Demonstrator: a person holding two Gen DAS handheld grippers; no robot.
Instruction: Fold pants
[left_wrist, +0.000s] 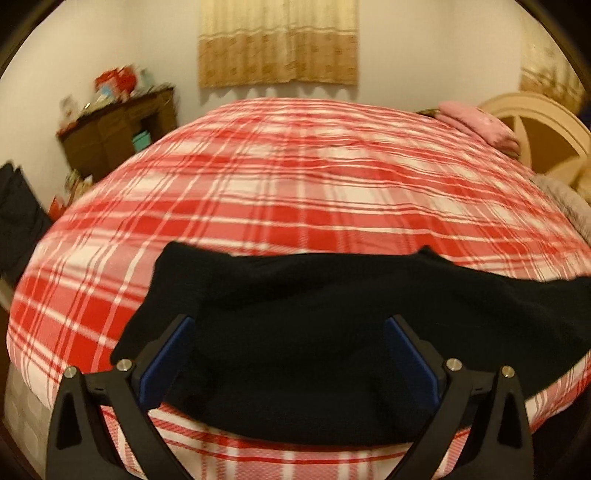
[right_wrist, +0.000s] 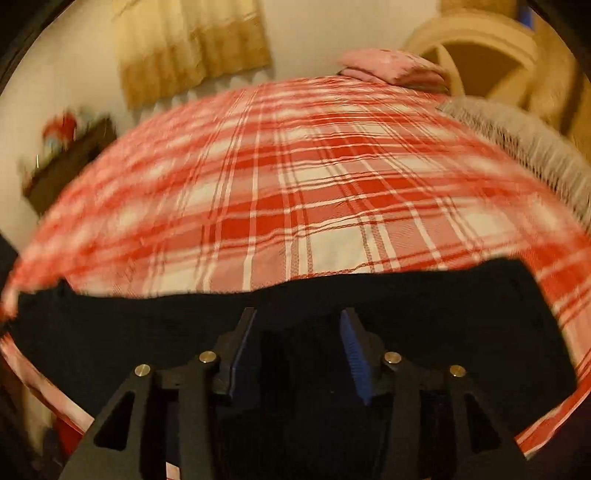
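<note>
We count one pair of black pants (left_wrist: 314, 332), one bed with a red-and-white plaid bedspread (left_wrist: 295, 177), two grippers, one folded pink cloth (left_wrist: 476, 122), one beige curtain (left_wrist: 279, 40) in the left wrist view, one dark wooden cabinet (left_wrist: 118, 129) and one cream headboard (left_wrist: 543, 125); a grey fringed blanket (right_wrist: 517, 140) also lies on the bed, on the headboard side.

The pants lie on the bedspread along its near edge, well apart from the headboard; we see them as a broad dark band stretched sideways, flat for the most part, with a wavy far edge and two small raised corners in the left wrist view; the cloth is so dark that seams, waistband and legs cannot be told apart.

Our left gripper (left_wrist: 288, 325) hangs over the pants with its jaws spread wide, the blue pads standing clear on either side; nothing is pinched between them.

Our right gripper (right_wrist: 297, 321) also points down over the pants, toward the headboard end of the band; its jaws stand partly apart with a plain gap between the blue pads, and no fabric is clamped there.

The pink cloth sits at the far corner of the bedspread, just beside the headboard; the curtain hangs on the wall beyond the bed, and the cabinet stands opposite the headboard, cluttered on top.
</note>
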